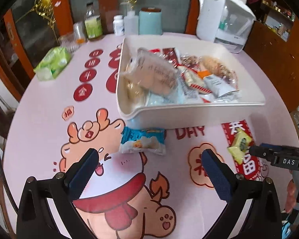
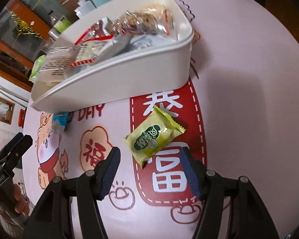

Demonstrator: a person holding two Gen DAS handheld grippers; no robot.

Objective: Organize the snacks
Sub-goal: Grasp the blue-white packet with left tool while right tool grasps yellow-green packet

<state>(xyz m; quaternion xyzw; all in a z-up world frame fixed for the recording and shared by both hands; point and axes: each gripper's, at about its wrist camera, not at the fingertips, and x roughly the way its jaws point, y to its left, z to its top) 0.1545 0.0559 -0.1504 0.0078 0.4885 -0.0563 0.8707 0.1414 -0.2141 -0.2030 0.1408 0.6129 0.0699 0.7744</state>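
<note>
Right tool [image 2: 149,169] apart, empty, above green snack packet [image 2: 154,137] on bench [image 2: 249,79]. Likely light, crinkly, slippery; best pinched across puffy middle. Left tool [image 1: 149,171] apart too.

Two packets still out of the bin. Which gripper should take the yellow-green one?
Right. The right gripper has open jaws pointing straight at the yellow-green packet, just ahead of its fingertips. The left gripper faces the blue packet instead, near the white bin.
</note>
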